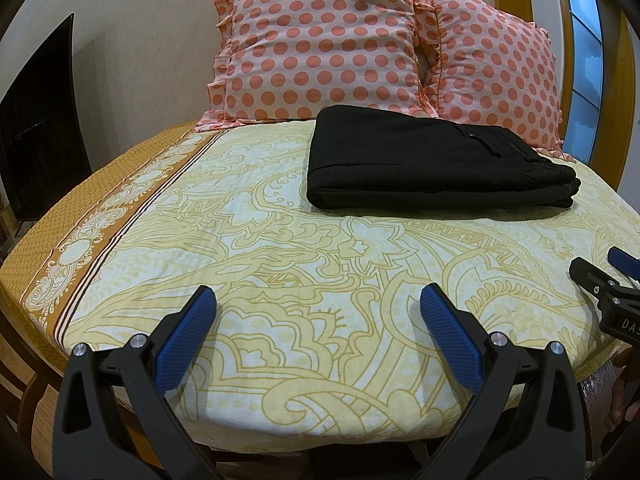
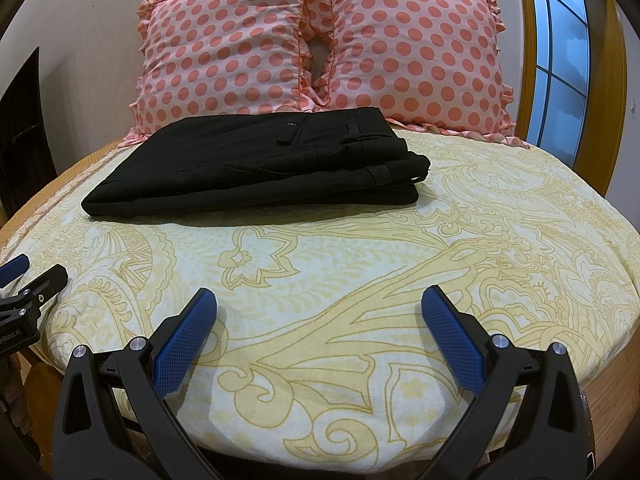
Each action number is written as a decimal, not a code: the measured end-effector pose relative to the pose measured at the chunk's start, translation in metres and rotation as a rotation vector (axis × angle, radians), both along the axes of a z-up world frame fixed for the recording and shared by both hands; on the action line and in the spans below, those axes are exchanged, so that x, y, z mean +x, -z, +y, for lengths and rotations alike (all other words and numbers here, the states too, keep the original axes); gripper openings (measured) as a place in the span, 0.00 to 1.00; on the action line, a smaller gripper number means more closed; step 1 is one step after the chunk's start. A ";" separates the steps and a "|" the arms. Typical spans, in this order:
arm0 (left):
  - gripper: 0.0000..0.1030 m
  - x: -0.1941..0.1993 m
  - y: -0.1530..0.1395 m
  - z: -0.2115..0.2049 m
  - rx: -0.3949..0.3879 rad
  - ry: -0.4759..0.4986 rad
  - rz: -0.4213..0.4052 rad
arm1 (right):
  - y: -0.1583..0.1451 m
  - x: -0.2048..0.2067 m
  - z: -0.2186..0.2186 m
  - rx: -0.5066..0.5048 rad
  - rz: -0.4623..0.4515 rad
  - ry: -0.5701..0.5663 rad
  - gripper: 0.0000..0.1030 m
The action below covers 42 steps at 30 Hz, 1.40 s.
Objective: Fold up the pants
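Note:
Black pants [image 1: 424,160] lie folded into a thick flat rectangle on the bed, near the pillows; they also show in the right wrist view [image 2: 256,168], waistband to the right. My left gripper [image 1: 318,300] is open and empty, above the near part of the bed, well short of the pants. My right gripper [image 2: 320,300] is open and empty, also over the near bed edge. The right gripper shows at the right edge of the left wrist view [image 1: 612,276]; the left gripper shows at the left edge of the right wrist view [image 2: 28,276].
The bed [image 1: 280,264] has a yellow floral sheet with an orange border on the left. Two pink polka-dot pillows [image 1: 320,48] [image 1: 496,76] lean against the wall behind the pants. A dark screen [image 1: 36,128] stands at left, a window [image 2: 560,60] at right.

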<state>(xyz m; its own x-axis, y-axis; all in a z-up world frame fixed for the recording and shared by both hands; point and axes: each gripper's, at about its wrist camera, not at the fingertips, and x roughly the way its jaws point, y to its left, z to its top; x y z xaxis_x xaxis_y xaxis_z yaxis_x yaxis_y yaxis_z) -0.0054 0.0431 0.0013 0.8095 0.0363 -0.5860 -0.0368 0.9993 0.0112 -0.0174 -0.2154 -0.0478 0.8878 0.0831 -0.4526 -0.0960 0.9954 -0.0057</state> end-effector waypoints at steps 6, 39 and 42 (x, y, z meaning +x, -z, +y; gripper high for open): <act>0.98 0.000 0.000 0.000 0.000 -0.001 0.000 | 0.000 0.000 0.000 0.000 0.000 0.000 0.99; 0.98 0.004 -0.003 0.000 0.000 0.027 0.014 | 0.001 0.000 0.001 0.000 -0.001 0.004 0.99; 0.98 0.004 -0.003 0.000 0.000 0.026 0.014 | 0.001 0.000 0.001 0.000 -0.001 0.004 0.99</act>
